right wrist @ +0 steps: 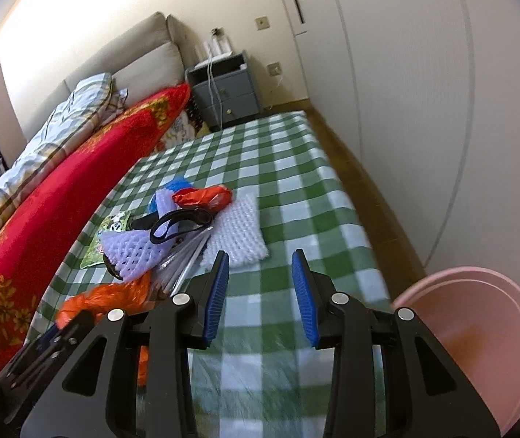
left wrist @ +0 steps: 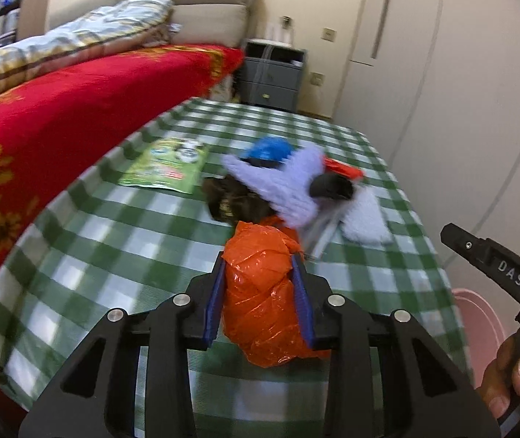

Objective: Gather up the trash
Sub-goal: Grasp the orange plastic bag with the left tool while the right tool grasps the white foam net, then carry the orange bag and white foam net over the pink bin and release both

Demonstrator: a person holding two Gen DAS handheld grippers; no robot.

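My left gripper (left wrist: 260,255) is shut on a crumpled orange plastic bag (left wrist: 263,292), held above the green checked table (left wrist: 114,226); the bag also shows in the right wrist view (right wrist: 114,299). Beyond it lies a pile: lilac foam netting (left wrist: 289,186), a blue cap-like item (left wrist: 269,148), a red wrapper (right wrist: 205,195), black scissors (right wrist: 183,224) and a white foam pad (right wrist: 238,233). A green packet (left wrist: 167,166) lies to the left. My right gripper (right wrist: 262,255) is open and empty above the table's near part. A pink bin (right wrist: 478,335) stands at the right.
A bed with a red blanket (left wrist: 59,116) runs along the table's left side. A grey nightstand (left wrist: 272,73) stands behind the table. White wardrobe doors (right wrist: 406,73) line the right wall. My right gripper's body (left wrist: 497,266) shows at the left view's right edge.
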